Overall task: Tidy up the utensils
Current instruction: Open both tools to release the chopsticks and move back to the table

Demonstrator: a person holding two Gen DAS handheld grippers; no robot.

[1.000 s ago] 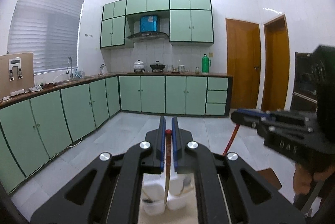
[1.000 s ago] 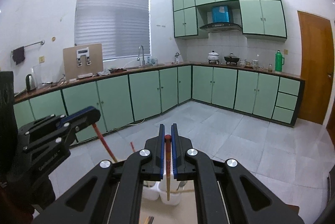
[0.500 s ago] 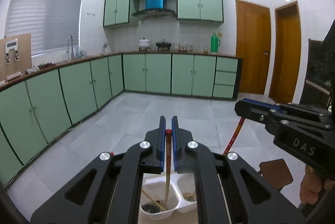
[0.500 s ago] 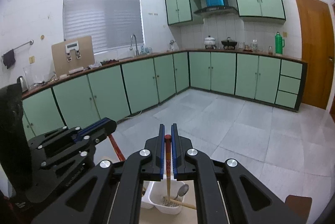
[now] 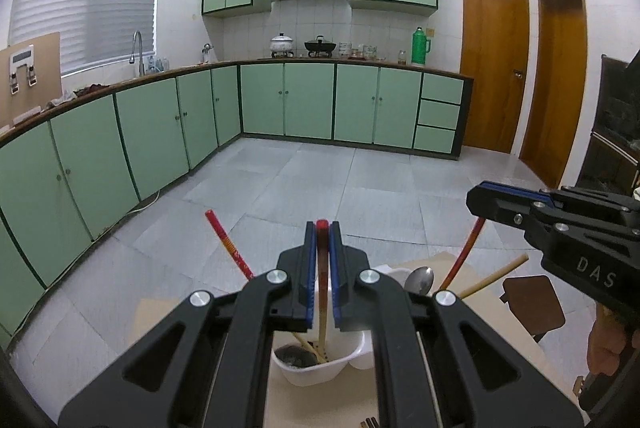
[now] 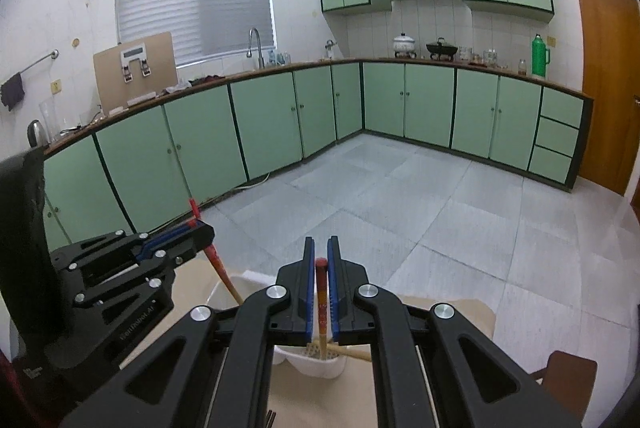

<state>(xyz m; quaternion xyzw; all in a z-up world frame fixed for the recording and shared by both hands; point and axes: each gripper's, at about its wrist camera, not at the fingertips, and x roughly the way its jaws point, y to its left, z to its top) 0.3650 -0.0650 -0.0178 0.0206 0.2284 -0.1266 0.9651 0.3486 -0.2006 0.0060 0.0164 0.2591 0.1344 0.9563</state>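
Red-topped chopstick, left: the left tongs (image 5: 319, 260) are squeezing one chopstick (image 5: 321, 284) near its red top, and its thin end is sitting down inside the white holder (image 5: 320, 368).
Red-topped chopstick, right: the right tongs (image 6: 320, 288) are pinching another chopstick (image 6: 321, 308) the same way, with its tip reaching into the right cup of the holder.
Where the holder is: it is standing on the tan bench (image 6: 192, 292), just in front of both tongs.
Step now: both chopsticks are being put into the holder, one from each hand.
Next move: I think each pair of tongs needs to let go gently, so the chopstick is leaning on the cup wall, then lift away without bumping the holder.
Tongs counted: two, both gripping.
Chopsticks held: two.
Loose red-topped chopstick: one (image 5: 228, 244), leaning out to the left.
Spoon: one (image 5: 419, 280), shiny, standing in the right cup.
Plain wooden stick: one (image 5: 494, 274), poking out to the right.
Cups in the holder: two are showing; more may be hiding.
Around it: green cupboards and a grey tiled floor are lying beyond the bench.
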